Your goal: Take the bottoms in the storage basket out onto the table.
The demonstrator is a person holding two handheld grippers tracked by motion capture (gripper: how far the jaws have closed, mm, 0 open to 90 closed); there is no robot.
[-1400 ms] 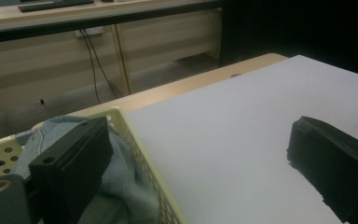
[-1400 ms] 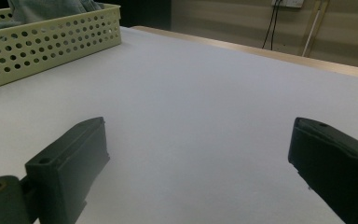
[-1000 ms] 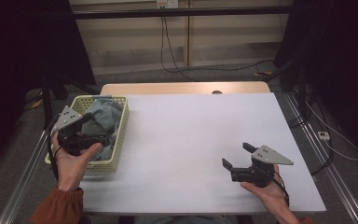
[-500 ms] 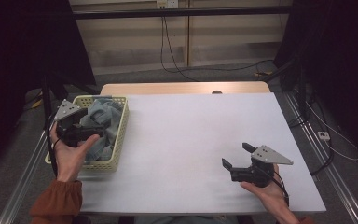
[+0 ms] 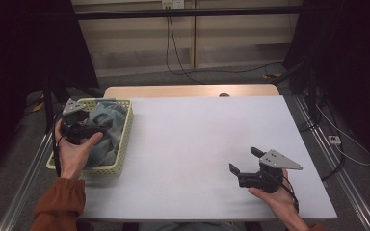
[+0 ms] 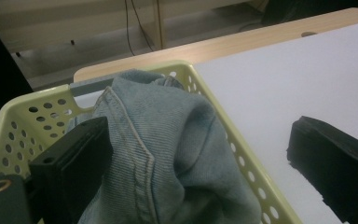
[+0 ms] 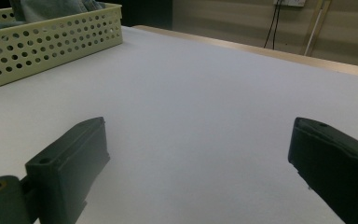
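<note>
A pale yellow perforated basket (image 5: 124, 144) stands at the table's left edge with crumpled blue jeans (image 5: 105, 137) inside. My left gripper (image 5: 94, 127) hovers over the basket's left side, open. In the left gripper view its jaws (image 6: 200, 172) stand wide apart on either side of a raised fold of the jeans (image 6: 158, 140), above the basket rim (image 6: 223, 121). My right gripper (image 5: 243, 160) rests low over the table near the front right, open, holding nothing. In the right gripper view its jaws (image 7: 196, 163) frame bare white tabletop, with the basket (image 7: 51, 42) far off to the left.
The white table (image 5: 197, 139) has a wooden strip along its far edge. Cables hang on the floor behind it, and metal rails run along both sides. Dark curtains flank the area.
My left gripper has moved a little farther back over the basket, toward the jeans. The right gripper has stayed where it was.
</note>
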